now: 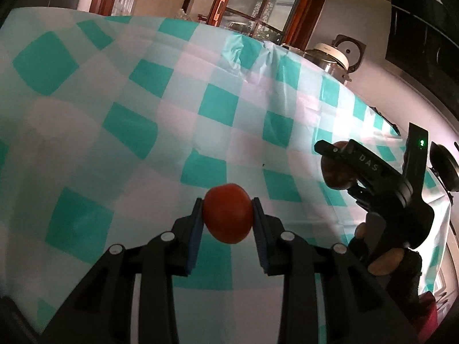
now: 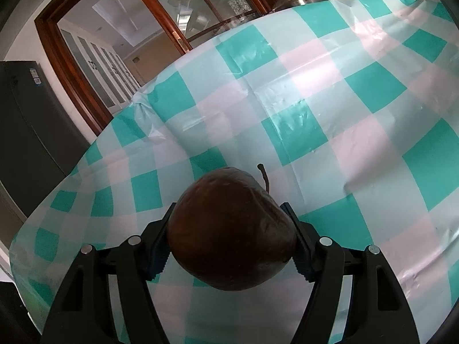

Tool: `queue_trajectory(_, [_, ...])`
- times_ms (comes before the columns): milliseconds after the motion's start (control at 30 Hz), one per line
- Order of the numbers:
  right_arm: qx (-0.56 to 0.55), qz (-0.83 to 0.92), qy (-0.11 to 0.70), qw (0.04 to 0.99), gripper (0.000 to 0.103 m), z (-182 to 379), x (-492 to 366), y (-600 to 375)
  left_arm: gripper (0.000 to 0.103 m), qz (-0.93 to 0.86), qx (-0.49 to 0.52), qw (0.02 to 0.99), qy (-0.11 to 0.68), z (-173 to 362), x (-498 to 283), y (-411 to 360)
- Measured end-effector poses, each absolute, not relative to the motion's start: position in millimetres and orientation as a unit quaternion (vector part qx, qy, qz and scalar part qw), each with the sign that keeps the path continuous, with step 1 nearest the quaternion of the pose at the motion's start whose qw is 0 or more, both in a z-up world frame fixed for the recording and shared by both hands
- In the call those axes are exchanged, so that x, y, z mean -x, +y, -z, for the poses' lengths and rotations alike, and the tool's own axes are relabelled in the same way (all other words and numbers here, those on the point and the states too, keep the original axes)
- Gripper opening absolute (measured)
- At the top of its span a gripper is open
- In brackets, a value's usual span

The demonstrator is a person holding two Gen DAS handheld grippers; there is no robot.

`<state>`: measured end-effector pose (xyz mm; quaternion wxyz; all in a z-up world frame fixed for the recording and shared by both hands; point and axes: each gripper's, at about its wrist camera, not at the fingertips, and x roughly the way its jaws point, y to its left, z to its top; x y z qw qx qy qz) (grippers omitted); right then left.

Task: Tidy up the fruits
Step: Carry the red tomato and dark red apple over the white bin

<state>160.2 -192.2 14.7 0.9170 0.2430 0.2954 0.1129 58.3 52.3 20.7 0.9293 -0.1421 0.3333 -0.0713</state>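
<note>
- The left gripper (image 1: pixel 228 218) is clenched on a red tomato (image 1: pixel 228 218); its blue-padded fingers (image 1: pixel 196 229) press the fruit's two sides, and the tomato sits between the tips, held above the cloth.
- The right gripper (image 2: pixel 231 236) is grasping a dark brownish-red apple (image 2: pixel 231 229). The ridged pads (image 2: pixel 159 253) squeeze it from left and right, and its thin curved stem (image 2: pixel 264 177) points away from the camera.
- In the left wrist view, the right gripper (image 1: pixel 341 169) shows at the right side, held by a hand (image 1: pixel 381 258), with the same dark apple (image 1: pixel 335 172) caught in its tips above the table and a small green light (image 1: pixel 421 143) lit on its body.
- Beneath both fruits spreads a glossy checked tablecloth (image 2: pixel 330 109) in teal, pale blue and pink, creased and wrinkled near its far edge (image 1: pixel 258 57).
- Beyond the table's far edge stands a cream-lidded appliance (image 1: pixel 330 54) with a glass body.
- Farther back, a wood-framed glass door (image 2: pixel 160 23) and pale walls close the room; a dark tall cabinet (image 2: pixel 31 120) stands at the left in the right wrist view.
</note>
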Motion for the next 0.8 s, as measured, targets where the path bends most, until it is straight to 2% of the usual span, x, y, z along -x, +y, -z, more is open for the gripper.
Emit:
queue_trajectory(533, [-0.265, -0.125, 0.272, 0.917, 0.068, -16, -153, -201, 0.034, 0.079, 0.131, 0.928, 0.339, -18, -60, 48])
queue_trajectory(633, [-0.27, -0.11, 0.296, 0.91, 0.068, -20, -125, -205, 0.034, 0.087, 0.105, 0.932, 0.336, -24, -50, 41])
queue_trajectory(800, [-0.208, -0.1, 0.291, 0.929, 0.068, -51, -20, -222, 0.034, 0.124, 0.08, 0.933, 0.328, -39, -7, 24])
